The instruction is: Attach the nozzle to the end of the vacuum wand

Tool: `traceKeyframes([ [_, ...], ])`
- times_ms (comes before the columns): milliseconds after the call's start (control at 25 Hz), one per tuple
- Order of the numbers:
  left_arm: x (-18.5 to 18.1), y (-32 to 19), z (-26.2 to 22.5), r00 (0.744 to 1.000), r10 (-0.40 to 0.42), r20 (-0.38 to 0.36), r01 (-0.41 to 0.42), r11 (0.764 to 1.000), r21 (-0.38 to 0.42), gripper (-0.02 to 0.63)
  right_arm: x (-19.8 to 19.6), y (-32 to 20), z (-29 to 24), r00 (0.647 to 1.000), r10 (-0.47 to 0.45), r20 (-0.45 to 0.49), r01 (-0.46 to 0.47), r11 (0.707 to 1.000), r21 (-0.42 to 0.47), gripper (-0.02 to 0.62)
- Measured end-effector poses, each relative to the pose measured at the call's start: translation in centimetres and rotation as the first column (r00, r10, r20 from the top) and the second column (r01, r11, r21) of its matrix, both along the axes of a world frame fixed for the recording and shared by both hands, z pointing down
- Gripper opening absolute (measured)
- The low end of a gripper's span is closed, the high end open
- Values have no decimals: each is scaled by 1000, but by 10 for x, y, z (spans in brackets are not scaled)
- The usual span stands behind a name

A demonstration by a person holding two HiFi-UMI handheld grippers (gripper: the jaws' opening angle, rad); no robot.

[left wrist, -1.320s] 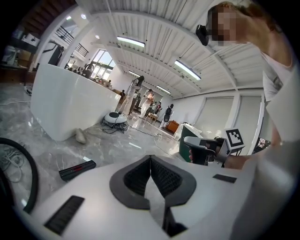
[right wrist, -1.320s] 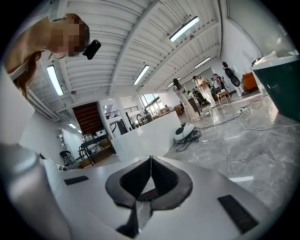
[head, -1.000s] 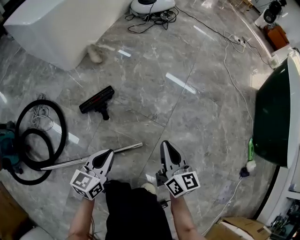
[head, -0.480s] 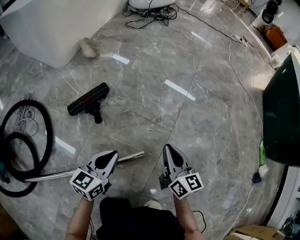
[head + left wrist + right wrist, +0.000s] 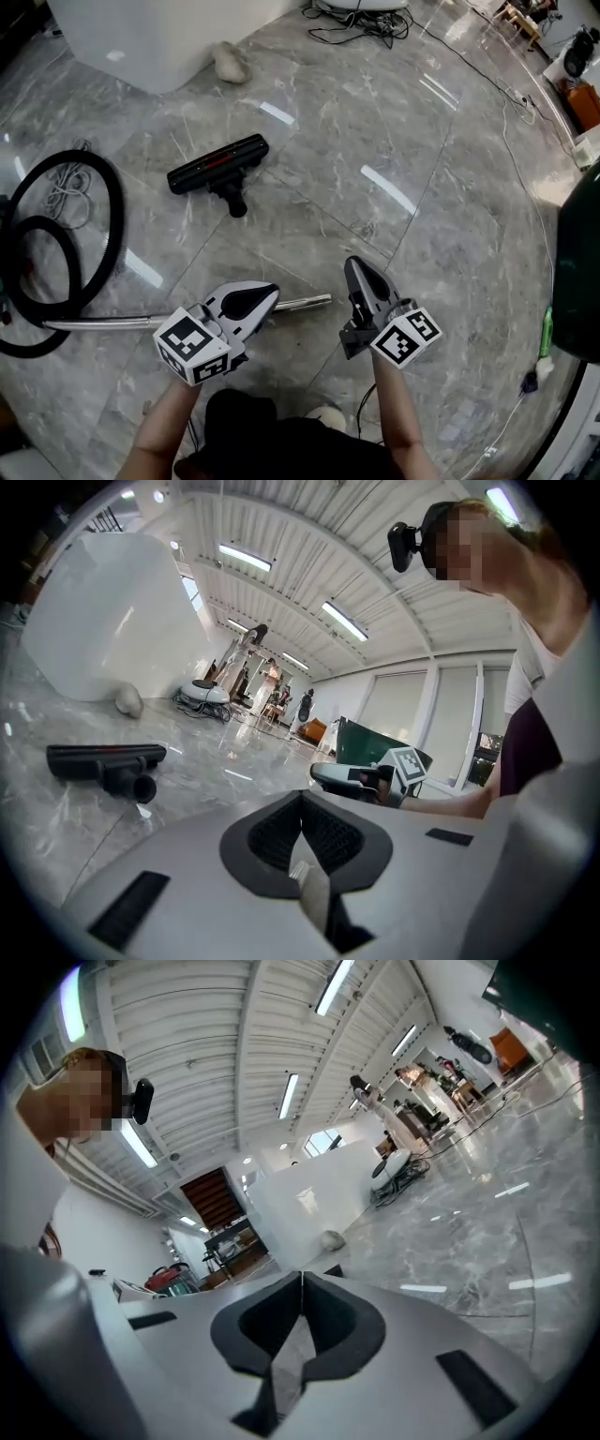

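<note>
Currently nearest: left hand-held gripper (image 5: 270, 292) and right hand-held gripper (image 5: 355, 266), each with jaws together and empty. Under the left one lies the slim chrome metal vacuum wand (image 5: 103, 322), its free end between the two. Well apart, farther off, the black plastic bar-shaped floor nozzle (image 5: 218, 161) rests on glossy grey marble floor (image 5: 422, 141). Judgement: open the jaws, pin the slippery round tube firmly, then align the nozzle's neck.
</note>
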State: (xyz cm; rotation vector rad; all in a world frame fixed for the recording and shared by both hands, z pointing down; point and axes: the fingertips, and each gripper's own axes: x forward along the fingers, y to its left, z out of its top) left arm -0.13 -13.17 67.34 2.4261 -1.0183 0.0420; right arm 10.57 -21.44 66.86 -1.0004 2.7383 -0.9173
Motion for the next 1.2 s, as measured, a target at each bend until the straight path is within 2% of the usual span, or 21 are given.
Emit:
traceKeyframes([
  [120, -13, 11, 3, 1000, -18, -21, 18, 1000, -23, 8, -33, -4, 3, 993, -118, -22, 119, 993, 2, 18],
  [280, -28, 22, 10, 998, -55, -39, 53, 997, -54, 8, -71, -15, 16, 971, -232, -54, 231, 973, -25, 18],
  [480, -45, 25, 17, 995, -97, -38, 94, 993, -71, 8, -106, -33, 39, 920, -360, -155, 353, 933, -74, 18],
  [640, -51, 23, 17, 993, -115, -38, 112, 992, -65, 8, -123, -60, 52, 893, -399, -211, 384, 917, -106, 22],
  [720, -56, 23, 18, 992, -120, -31, 117, 991, -66, 8, -136, -69, 58, 872, -433, -229, 414, 901, -127, 76],
  [800, -61, 22, 18, 992, -122, -16, 121, 991, -63, 8, -151, -73, 66, 841, -487, -237, 458, 873, -169, 149],
  [960, -68, 23, 21, 991, -134, 10, 135, 989, -67, 8, -180, -82, 80, 798, -543, -263, 498, 838, -221, 176],
  [1040, -69, 26, 24, 989, -144, 17, 145, 987, -74, 8, -198, -89, 84, 798, -547, -253, 490, 834, -254, 177],
  [1120, -69, 28, 26, 988, -150, 24, 151, 985, -80, 8, -213, -95, 92, 816, -531, -229, 454, 834, -314, 178],
  [1160, -70, 30, 27, 988, -152, 28, 154, 985, -82, 8, -220, -96, 98, 826, -524, -209, 433, 826, -362, 183],
  [1200, -71, 31, 27, 987, -154, 34, 156, 984, -82, 8, -227, -95, 105, 833, -526, -174, 418, 803, -425, 207],
])
